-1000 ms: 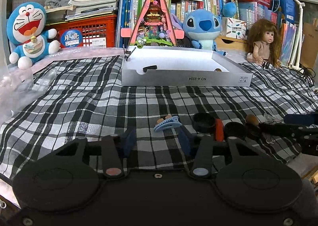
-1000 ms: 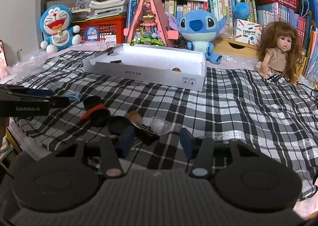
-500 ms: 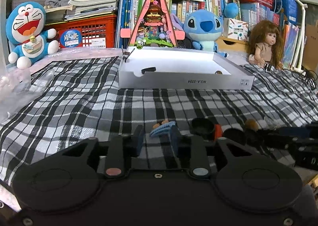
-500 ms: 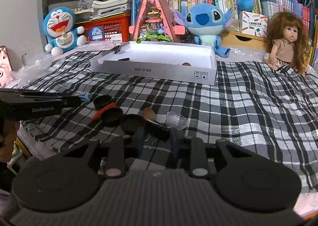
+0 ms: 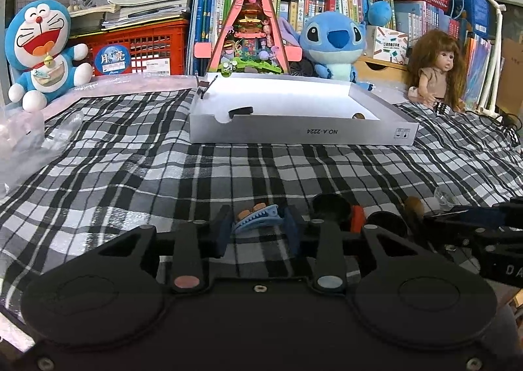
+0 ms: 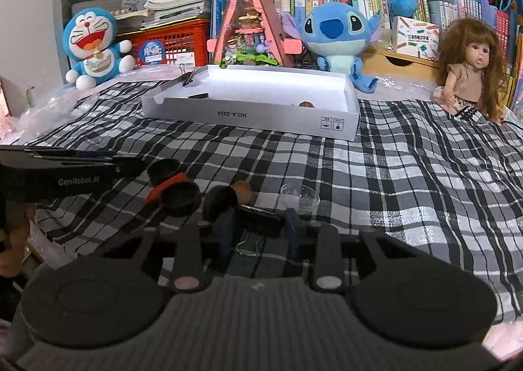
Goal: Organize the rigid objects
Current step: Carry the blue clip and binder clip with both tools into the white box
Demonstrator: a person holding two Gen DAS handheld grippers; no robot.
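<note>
Hair clip (image 5: 256,221) lies sideways between the left gripper (image 5: 258,233) fingers, which have just been closing, nearly touching it.

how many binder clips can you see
2. One binder clip lies on the plaid cloth between the right gripper's fingers. The other is clipped to the white box's far left corner. More may lie hidden inside the box.

Small items (image 6: 183,196) lie before the box (image 6: 248,116) on the cloth (image 6: 392,175).
</note>
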